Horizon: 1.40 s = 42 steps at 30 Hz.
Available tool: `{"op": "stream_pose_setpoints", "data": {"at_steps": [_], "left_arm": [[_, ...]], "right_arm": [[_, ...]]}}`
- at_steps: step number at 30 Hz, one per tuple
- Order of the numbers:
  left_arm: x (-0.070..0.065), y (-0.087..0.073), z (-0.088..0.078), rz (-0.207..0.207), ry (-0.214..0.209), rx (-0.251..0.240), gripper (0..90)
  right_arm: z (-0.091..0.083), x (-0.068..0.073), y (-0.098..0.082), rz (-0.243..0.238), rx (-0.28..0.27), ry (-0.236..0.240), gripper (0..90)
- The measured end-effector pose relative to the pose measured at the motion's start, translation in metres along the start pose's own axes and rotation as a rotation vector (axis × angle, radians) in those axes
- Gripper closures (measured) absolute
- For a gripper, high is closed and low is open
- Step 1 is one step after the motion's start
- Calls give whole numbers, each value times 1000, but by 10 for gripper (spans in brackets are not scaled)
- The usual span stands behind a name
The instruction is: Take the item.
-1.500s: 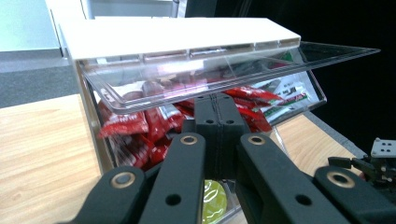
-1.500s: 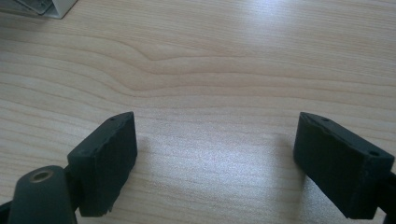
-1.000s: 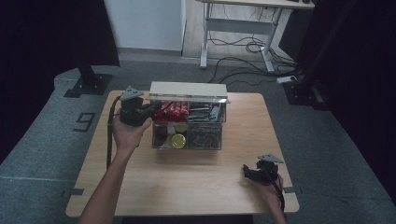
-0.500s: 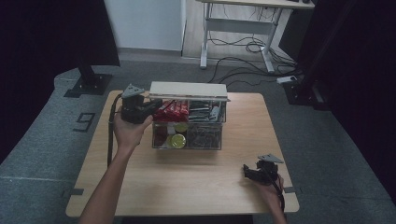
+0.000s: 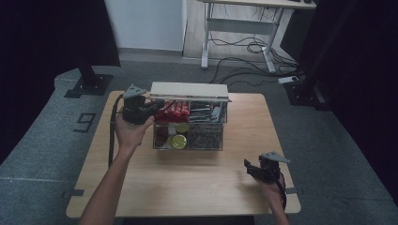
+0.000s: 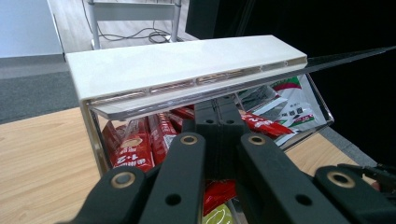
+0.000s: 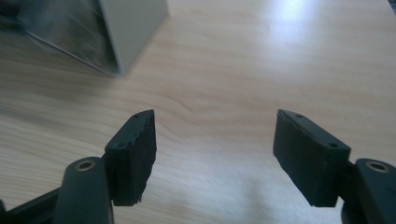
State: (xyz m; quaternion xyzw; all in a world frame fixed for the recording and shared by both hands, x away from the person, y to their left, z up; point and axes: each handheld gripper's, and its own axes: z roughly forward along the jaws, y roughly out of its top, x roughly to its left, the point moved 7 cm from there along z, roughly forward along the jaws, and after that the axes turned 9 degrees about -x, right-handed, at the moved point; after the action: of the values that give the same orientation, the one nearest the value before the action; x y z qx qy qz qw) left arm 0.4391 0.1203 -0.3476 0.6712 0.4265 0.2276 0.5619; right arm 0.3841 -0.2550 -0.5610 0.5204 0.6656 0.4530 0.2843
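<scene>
Clear box (image 5: pixel 189 136) seen mid-table (image 5: pixel 141 187), white lid (image 5: pixel 189 90) raised at its back. Left gripper (image 5: pixel 157 105) held at box's left top edge, jaws pressed together, nothing visibly gripped. Red packets (image 6: pixel 140 144) seen inside. Right gripper (image 5: pixel 249 168) held near box's front-right, jaws apart.

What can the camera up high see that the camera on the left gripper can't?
The high view alone takes in the whole wooden table, the person's left hand, the right gripper open near the front corner, and a desk frame behind. The left gripper view alone gives the red snack packets close enough to show print, and its own jaws pressed together. Both share the clear box with its white lid raised.
</scene>
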Motion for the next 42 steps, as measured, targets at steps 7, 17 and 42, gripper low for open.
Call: {"op": "stream_pose_setpoints", "data": {"at_steps": [7, 17, 42], "left_arm": [[-1, 0, 2, -5, -2, 4, 900], [0, 0, 0, -6, -2, 4, 900], [3, 0, 0, -12, 0, 7, 900]], "right_arm": [[-13, 19, 35, 10, -93, 58, 329], [-24, 50, 80, -40, -174, 136, 378], [-19, 89, 140, -73, -243, 205, 434]]}}
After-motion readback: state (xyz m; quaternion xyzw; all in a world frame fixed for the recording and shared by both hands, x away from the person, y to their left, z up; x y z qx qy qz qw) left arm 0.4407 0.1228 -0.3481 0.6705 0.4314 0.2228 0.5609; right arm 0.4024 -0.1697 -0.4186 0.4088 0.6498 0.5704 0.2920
